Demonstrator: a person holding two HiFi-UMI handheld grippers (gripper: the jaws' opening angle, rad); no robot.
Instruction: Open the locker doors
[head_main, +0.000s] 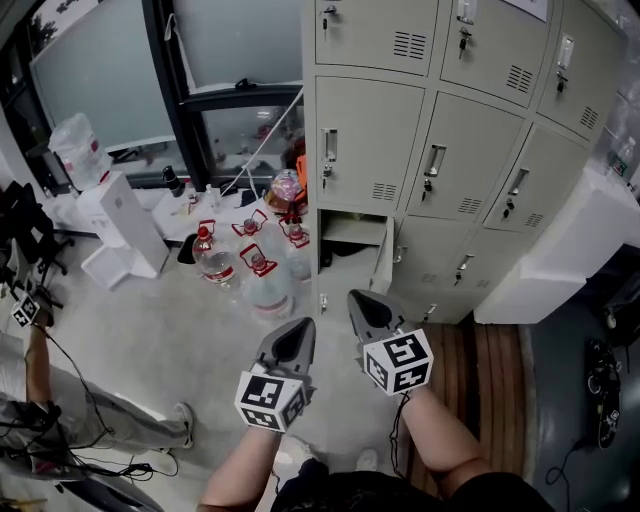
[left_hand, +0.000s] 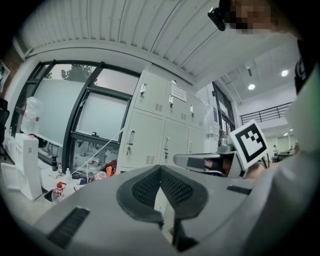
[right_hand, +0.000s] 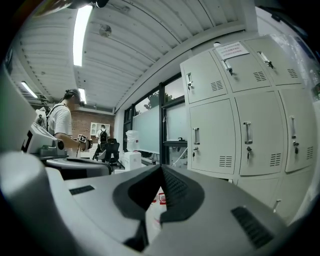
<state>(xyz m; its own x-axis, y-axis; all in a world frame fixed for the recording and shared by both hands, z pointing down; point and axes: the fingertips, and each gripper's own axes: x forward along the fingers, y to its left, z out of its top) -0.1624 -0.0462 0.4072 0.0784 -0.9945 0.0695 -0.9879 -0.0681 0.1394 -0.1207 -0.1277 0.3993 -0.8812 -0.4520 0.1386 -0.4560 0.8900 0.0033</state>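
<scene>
Shows two hand-held grippers side by side low in the head view, above a pale floor (head_main: 170, 330) and well short of a bank of grey lockers (head_main: 440, 150) filling the upper right. Finds the left gripper (head_main: 298, 328) with its fingers (left_hand: 145, 190) pressed together, tips touching and nothing between them. Finds the right gripper (head_main: 362, 300) just beside it in the same state, closed and empty, a marker cube (head_main: 398, 361) riding at its rear. Places one bottom-row door (head_main: 384, 262) at the left end of the lockers standing ajar, swung outward, with a compartment (head_main: 345, 232) visible behind it; leaves the other doors in sight flush and closed, each with an upright handle. Sets a cluster of large water bottles (head_main: 255, 272) with red caps on the floor just left of the open compartment, and a white water dispenser (head_main: 122, 218) further left, near a window (head_main: 100, 70). Catches a second person (head_main: 60, 400) at the lower left edge, and a strip of wooden flooring (head_main: 490, 365) beneath the lockers at right.
</scene>
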